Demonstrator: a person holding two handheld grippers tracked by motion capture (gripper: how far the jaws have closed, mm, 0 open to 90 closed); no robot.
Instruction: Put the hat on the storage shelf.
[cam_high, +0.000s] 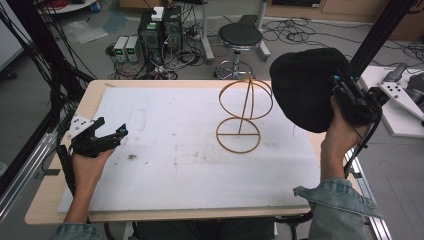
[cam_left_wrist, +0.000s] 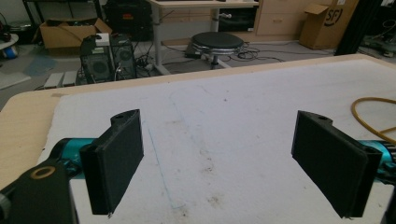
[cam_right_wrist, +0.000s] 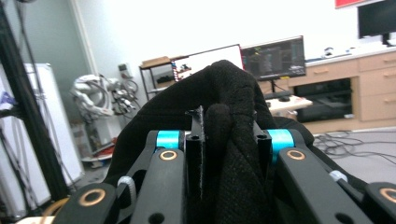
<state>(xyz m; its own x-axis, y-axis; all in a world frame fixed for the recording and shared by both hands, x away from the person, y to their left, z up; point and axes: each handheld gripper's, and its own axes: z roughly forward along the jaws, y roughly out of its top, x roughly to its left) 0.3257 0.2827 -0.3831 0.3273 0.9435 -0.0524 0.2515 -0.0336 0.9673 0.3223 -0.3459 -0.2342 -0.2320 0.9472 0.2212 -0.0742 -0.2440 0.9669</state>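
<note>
A black knitted hat (cam_high: 303, 86) hangs in the air above the table's right back corner, and my right gripper (cam_high: 336, 86) is shut on its edge. In the right gripper view the hat's fabric (cam_right_wrist: 229, 135) bulges up between the two closed jaws. A wooden hat stand (cam_high: 243, 111) of two rings, one upright and one flat as a base, sits on the white mat (cam_high: 165, 150) right of centre, just left of the hat. My left gripper (cam_high: 111, 131) rests low at the mat's left edge, open with nothing between its jaws (cam_left_wrist: 219, 163).
The mat covers a wooden table (cam_high: 95, 90). Behind the table stand a black stool (cam_high: 239, 37) and computer cases (cam_high: 159, 30) among floor cables. A black frame post (cam_high: 380, 30) rises at the right, close to the hat.
</note>
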